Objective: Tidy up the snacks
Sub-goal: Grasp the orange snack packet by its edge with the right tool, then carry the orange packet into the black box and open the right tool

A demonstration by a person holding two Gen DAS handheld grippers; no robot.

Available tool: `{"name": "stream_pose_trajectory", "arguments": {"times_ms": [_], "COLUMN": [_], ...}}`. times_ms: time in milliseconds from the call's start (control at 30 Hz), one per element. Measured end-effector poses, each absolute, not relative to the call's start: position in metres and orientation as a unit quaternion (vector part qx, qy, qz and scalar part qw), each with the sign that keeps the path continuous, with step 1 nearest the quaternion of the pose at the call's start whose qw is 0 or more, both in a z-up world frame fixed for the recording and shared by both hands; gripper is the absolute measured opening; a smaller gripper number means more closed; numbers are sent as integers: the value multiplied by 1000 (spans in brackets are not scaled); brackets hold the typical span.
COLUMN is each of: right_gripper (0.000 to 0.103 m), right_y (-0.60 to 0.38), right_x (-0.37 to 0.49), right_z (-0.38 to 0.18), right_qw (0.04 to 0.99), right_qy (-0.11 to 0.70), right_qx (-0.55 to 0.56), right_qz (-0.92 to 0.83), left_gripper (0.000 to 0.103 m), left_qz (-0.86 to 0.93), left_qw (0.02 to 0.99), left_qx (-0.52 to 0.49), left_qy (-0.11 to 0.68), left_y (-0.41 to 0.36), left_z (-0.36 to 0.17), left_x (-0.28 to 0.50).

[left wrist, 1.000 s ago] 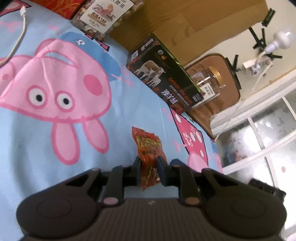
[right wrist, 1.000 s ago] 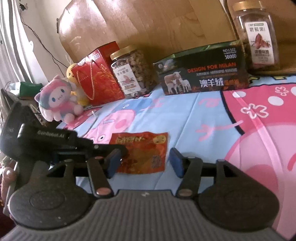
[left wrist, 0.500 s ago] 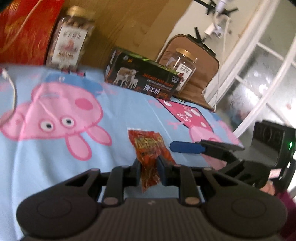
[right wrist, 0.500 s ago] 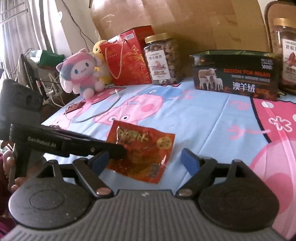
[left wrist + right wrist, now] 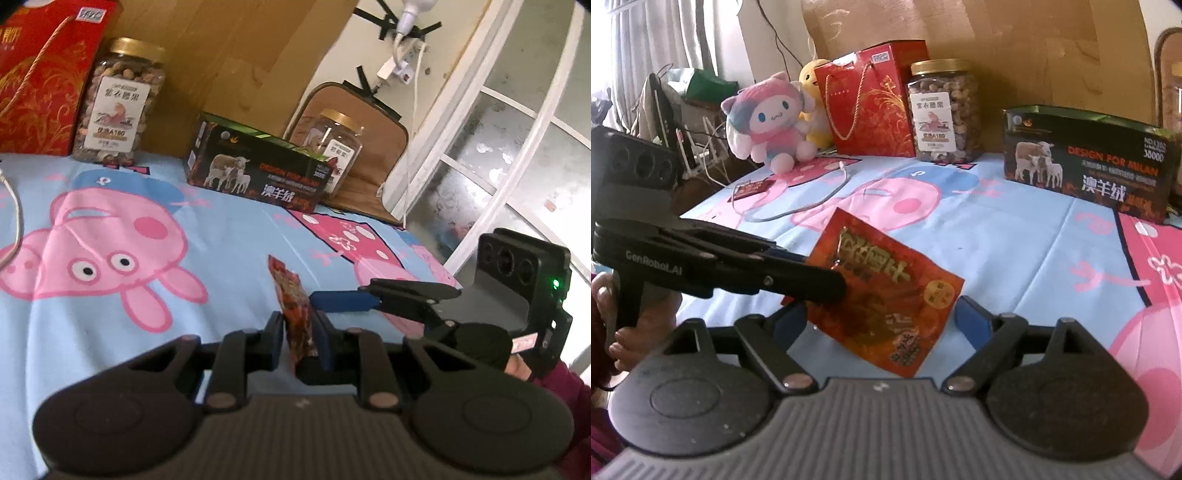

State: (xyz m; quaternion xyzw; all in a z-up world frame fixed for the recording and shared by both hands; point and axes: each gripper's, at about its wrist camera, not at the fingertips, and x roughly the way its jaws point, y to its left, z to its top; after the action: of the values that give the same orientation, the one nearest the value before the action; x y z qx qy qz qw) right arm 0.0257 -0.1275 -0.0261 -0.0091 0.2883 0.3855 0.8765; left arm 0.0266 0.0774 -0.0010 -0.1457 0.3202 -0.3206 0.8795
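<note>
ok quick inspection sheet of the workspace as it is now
surface: cartoon pig sheet, light blue and pink
job's things: red snack packet held up; nut jar, second jar at the back
clutter: dark sheep box, red gift bag, pink plush, small red packet
grippers: left gripper jaws shut on the packet; right gripper jaws open around it
cables: white cable on the sheet
surroundings: wooden headboard, window

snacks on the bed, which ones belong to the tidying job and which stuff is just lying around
Job: red snack packet, clamped in the left gripper; nut jar; second jar; small red packet.

Lying about: plush toy, white cable, black sheep box, red gift bag.
</note>
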Motion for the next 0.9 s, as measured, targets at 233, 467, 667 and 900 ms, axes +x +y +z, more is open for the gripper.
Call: {"name": "stream_pose_trajectory", "arguments": {"times_ms": [233,467,667,900], "right_gripper": [53,68,85,52], "right_y": [-124,-118,-107,-111], "right_x": [14,5,5,9], "right_z": [-25,-24,-25,-26], "right_qw": [883,892,891,898], "right_qy": [264,243,253,254], "right_qx": [-30,-57,-92,-83], "right_qz": [387,377,367,351], "left_gripper": [18,17,17,17], "left_qz": [-311,-308,-312,-319], "left_qw": [876,865,830,822], "left_qx": [-164,-193,-271,-290], "left_qy": [331,346,375,372], "left_y": [80,86,102,106], "left_z": [-3,-7,-18,-14], "left_x": [34,40,56,61]}}
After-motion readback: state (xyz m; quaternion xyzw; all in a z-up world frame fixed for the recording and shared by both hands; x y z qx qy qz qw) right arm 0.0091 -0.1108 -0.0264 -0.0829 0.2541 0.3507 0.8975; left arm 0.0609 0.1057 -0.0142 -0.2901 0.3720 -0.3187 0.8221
